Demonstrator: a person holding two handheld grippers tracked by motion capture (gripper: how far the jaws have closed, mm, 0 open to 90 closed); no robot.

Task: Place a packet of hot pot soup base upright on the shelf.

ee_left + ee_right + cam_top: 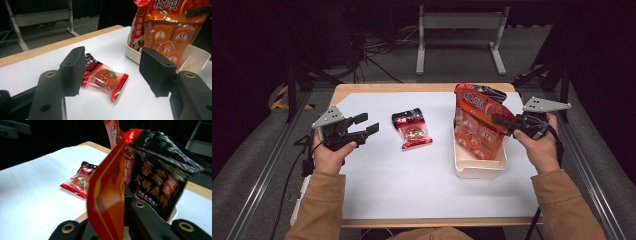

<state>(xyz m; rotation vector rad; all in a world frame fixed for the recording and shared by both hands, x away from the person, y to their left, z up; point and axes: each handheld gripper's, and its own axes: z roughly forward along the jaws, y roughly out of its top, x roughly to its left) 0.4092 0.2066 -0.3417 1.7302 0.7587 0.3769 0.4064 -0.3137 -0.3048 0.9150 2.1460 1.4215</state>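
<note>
Jaws, right gripper (498,120): clenched on the edge of a large orange-and-red plastic pouch (477,127) printed with round seals. The pouch stands upright with its lower end inside an oblong cream plastic tub (479,170) at the right of the worktop (377,185); the grip by the edge appears meant to steady the pouch as it goes down into the tub. In the right gripper view the red edge (107,195) runs straight up between the closed jaws, and a second, black glossy packet with gold lettering (160,185) stands just behind it, apparently in the same tub.

Jaws, left gripper (362,126): released, nothing between them, held above the left of the worktop and aimed toward the centre. In the left gripper view the two black pads (75,70) frame the small packet without touching it, a stance that reads as readiness to collect it.

Item, loose: small red-and-black sachet with a clear window showing an orange-red block (412,130), lying flat on the white sheet near the middle, well apart from both grippers and left of the tub.

Surroundings: white sheet over a wooden-edged worktop; grey metal table frame (459,35) on the floor beyond; cables and dark stands at the far left.

Obstructions: nothing lies between the left gripper and the sachet. The tub looks nearly full, leaving little room beside the pouches.
</note>
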